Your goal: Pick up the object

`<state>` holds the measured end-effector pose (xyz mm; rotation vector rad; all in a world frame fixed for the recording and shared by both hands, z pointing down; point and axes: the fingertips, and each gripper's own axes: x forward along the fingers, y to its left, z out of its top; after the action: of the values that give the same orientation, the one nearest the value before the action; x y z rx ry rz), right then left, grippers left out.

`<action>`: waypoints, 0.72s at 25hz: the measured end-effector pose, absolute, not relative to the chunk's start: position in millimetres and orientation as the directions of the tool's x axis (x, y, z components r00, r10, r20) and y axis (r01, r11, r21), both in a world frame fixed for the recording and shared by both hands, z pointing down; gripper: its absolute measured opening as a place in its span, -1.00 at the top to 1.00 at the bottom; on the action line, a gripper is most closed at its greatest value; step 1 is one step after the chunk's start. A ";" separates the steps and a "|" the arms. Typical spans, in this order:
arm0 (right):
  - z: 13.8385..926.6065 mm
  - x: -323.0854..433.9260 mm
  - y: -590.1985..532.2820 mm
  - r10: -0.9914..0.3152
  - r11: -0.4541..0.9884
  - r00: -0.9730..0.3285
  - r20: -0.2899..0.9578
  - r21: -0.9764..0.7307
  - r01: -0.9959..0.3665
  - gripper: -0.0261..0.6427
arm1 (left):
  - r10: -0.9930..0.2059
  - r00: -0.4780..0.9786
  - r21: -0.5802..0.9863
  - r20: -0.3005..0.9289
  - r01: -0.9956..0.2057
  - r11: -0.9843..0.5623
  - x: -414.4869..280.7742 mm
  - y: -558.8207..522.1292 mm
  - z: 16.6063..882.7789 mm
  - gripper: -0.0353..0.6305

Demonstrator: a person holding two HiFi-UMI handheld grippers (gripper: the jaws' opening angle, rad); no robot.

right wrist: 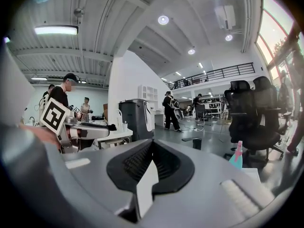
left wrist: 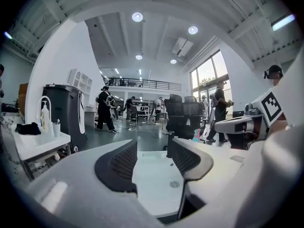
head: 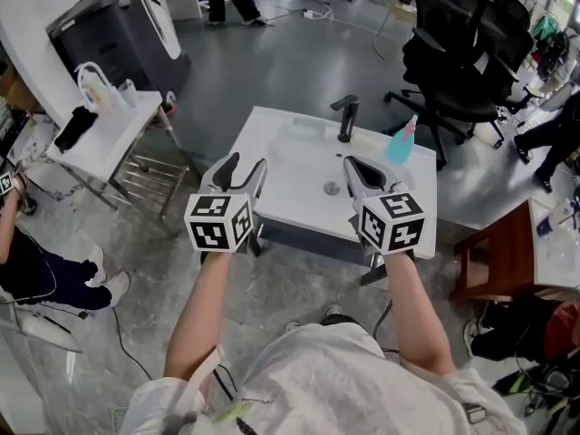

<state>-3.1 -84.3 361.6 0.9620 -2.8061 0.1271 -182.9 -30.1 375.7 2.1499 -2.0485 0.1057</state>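
Your head camera looks steeply down on the white tabletop (head: 290,157) from above its near edge. The cameras on the left tool (head: 243,172) and right tool (head: 355,166) sit low over that near edge, facing across it into the room. All three views share the faucet (head: 346,118), and each tool view catches the other tool.

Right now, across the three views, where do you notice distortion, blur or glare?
Head view: even light, sharp, the white sink bright. Left gripper view: fisheye bending, black corners, ceiling lights blown out, left gripper close and soft. Right gripper view: same fisheye curve; the window at right glares.
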 end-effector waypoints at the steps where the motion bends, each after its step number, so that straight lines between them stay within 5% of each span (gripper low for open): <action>1: 362.2 -2.0 -86.9 -0.606 0.783 -0.773 0.188 -0.026 -0.621 0.91 | -0.984 0.060 0.071 0.169 -0.996 -0.048 -182.2 -33.2 376.3 0.20; 18: 380.7 2.3 -178.3 -0.670 0.723 -0.720 0.180 -0.059 -0.688 0.91 | -0.978 0.117 0.052 0.171 -0.993 -0.110 -191.3 -135.0 384.2 0.20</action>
<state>2.3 -178.3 380.7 1.1023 -2.7788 0.1826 -191.3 -135.0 384.2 2.2279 -1.9857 0.1400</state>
